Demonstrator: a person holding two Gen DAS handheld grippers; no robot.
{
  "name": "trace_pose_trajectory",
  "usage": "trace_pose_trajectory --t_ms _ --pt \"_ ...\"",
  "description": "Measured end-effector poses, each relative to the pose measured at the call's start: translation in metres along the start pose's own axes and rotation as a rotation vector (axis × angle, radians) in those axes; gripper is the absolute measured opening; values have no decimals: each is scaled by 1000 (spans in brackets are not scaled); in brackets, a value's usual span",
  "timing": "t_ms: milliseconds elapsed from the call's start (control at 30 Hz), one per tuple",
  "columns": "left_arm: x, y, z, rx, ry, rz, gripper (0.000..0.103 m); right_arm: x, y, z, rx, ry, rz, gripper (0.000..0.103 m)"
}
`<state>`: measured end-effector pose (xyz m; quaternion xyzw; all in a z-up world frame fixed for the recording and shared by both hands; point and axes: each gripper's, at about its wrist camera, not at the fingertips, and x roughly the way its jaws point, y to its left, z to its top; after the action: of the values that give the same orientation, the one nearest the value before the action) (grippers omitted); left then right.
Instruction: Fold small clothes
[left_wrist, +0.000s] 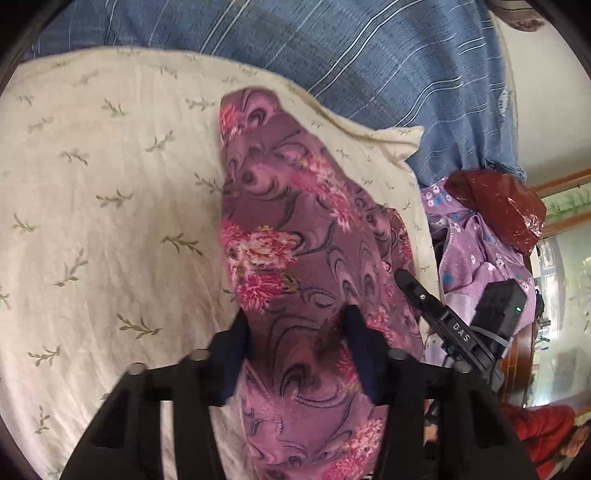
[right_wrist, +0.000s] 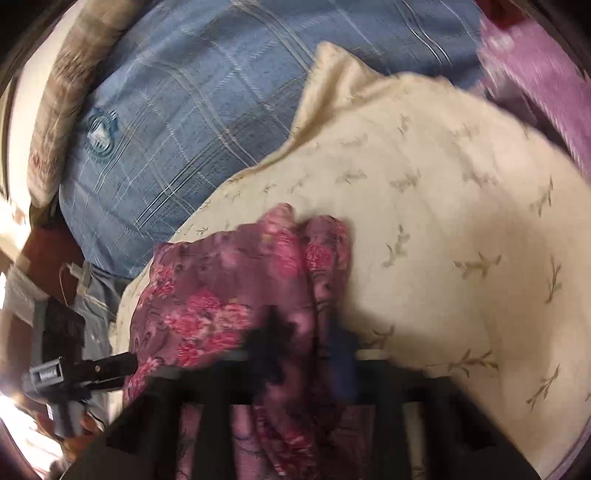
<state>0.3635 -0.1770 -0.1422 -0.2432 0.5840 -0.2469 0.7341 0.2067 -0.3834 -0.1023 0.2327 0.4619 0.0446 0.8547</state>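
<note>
A purple garment with pink flowers (left_wrist: 288, 221) lies stretched over a cream leaf-print cloth (left_wrist: 110, 184). My left gripper (left_wrist: 295, 325) is shut on the garment's near end, cloth bunched between its dark fingers. The right gripper shows at the garment's right edge (left_wrist: 417, 291). In the right wrist view, which is blurred, my right gripper (right_wrist: 306, 332) is shut on the same garment (right_wrist: 221, 288), folds of it draped over the fingers, above the cream cloth (right_wrist: 443, 221). The left gripper shows at the lower left (right_wrist: 92, 369).
A blue striped bedcover (left_wrist: 351, 55) lies beyond the cream cloth, also in the right wrist view (right_wrist: 184, 110). A lilac flowered garment (left_wrist: 476, 251) and a dark red bag (left_wrist: 502, 206) are heaped at the right. A window lies further right.
</note>
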Motion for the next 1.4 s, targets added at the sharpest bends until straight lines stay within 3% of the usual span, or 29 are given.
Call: trace_pose_trajectory --t_ms 100,233,300,367,400,467,533,567,667,733,767,800,833,900,1000,1100,1400 --pt "-16 -1 -10 -6 -24 -14 28 -20 33 2 -68 -51 53 13" --pt "-50 14 -30 -70 -63 -71 27 -42 78 7 -90 -75 201 13" --pt "-63 26 -35 -91 -82 -75 26 -45 84 8 -33 -88 309 13" --pt "-75 38 -33 -103 -125 -36 22 -36 80 6 28 -100 339 13" --pt "-80 45 -30 -110 -145 -6 20 -23 75 5 47 -88 303 13" --pt "-81 55 -25 -130 -138 55 19 7 59 3 53 -32 144 13" --pt "-82 63 -27 -171 -96 11 19 28 39 1 58 21 -24 18" --pt "-86 63 -33 -174 -86 -42 19 25 34 0 75 16 -16 18" --pt "-100 45 -53 -81 -75 -58 30 -16 23 0 136 -65 94 20" --pt "-106 33 -73 -34 -62 -107 61 -46 23 -10 124 -72 136 26" --pt "-107 26 -84 -7 -55 -133 66 -57 23 -16 110 -67 134 31" --pt "-107 21 -94 15 -50 -147 72 -67 22 -27 97 -52 130 44" --pt "-106 18 -103 36 -39 -160 72 -75 20 -39 89 -36 130 52" --pt "-94 12 -121 61 8 -163 72 -83 15 -63 74 -9 125 52" --pt "-73 16 -139 17 77 -124 71 -89 8 -92 29 -16 3 52" --pt "-57 26 -155 -51 126 -99 70 -77 1 -105 37 27 -40 52" --pt "-29 -1 -148 -10 139 -46 70 -78 15 -118 19 26 -55 55"
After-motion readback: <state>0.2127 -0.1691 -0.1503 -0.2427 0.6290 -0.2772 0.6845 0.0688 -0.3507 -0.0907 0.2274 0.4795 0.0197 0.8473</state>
